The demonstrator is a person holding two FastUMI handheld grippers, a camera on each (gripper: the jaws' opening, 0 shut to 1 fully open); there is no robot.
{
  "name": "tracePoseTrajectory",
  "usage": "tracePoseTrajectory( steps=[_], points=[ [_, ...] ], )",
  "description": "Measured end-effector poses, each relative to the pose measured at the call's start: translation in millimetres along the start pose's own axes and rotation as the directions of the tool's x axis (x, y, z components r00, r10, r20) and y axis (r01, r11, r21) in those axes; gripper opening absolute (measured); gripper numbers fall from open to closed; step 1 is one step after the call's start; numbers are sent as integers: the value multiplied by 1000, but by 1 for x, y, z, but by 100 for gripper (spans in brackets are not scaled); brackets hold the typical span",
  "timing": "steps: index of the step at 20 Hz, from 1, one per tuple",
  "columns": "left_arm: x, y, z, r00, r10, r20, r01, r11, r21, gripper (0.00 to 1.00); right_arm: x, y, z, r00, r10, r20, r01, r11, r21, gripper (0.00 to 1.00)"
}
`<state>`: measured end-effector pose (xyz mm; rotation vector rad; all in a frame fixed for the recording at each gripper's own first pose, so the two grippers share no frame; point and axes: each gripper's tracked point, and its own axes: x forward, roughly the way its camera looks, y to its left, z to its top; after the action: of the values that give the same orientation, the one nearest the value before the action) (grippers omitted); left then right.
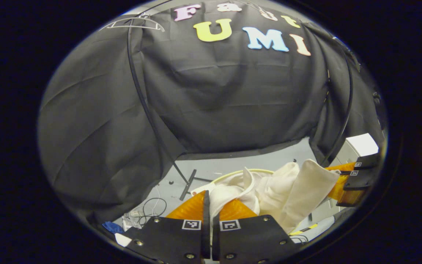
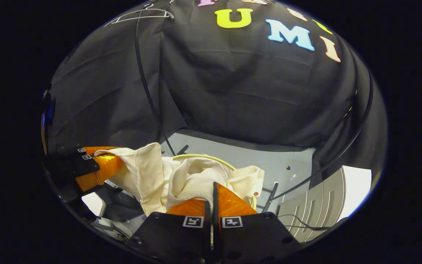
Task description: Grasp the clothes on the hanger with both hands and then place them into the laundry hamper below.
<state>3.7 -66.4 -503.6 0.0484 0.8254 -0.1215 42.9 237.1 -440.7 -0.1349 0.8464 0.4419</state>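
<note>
A cream garment hangs bunched between both grippers, just above the pale round rim of the laundry hamper. My left gripper is shut on one end of it, a fold of cloth pinched between its fingers. The right gripper holds the other end at the far right. In the right gripper view, my right gripper is shut on the garment, the left gripper grips it at the left, and the hamper rim shows behind. The bare wire hanger hangs high up.
A thin black rack pole runs from the hanger down to a foot bar on the grey floor. Loose cables and a blue scrap lie at the left. A white box and a slatted grey panel stand at the right.
</note>
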Motion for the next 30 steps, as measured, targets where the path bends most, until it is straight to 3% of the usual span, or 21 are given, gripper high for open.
tracePoseTrajectory(
  steps=[1,2,3,5,6,10,15,20,24,30],
  points=[
    [-2,0,3,1000,-7,1,7,1000,8,8,1,-1,-3,1000,-6,-14,6,1000,1,6],
    [-3,-4,2,1000,-14,3,14,1000,17,28,-2,-1,-8,1000,-12,-26,12,1000,-2,13],
    [-3,-4,4,1000,-17,9,17,1000,26,49,-4,-3,-9,999,-22,-34,22,1000,-6,14],
    [-4,-1,5,1000,-15,6,15,999,40,89,-11,-2,-6,1000,-15,-22,15,1000,3,35],
    [-5,2,3,1000,-12,7,12,999,40,89,-13,-1,1,1000,-8,-9,8,1000,4,41],
    [-17,12,5,1000,-3,6,3,999,40,92,-28,-4,17,999,-18,32,18,1000,-13,100],
    [-51,33,43,998,-4,70,1,999,40,92,-61,-10,51,991,-66,115,66,998,3,100],
    [-114,62,124,968,2,252,-10,1000,30,92,-121,-10,104,953,-111,282,106,994,34,100],
    [-170,86,185,925,27,380,-26,1000,-10,92,-178,-18,144,903,-151,402,134,988,71,98],
    [-254,100,241,841,14,541,-11,1000,-8,92,-256,-38,181,810,-232,538,178,972,151,99]
  ],
)
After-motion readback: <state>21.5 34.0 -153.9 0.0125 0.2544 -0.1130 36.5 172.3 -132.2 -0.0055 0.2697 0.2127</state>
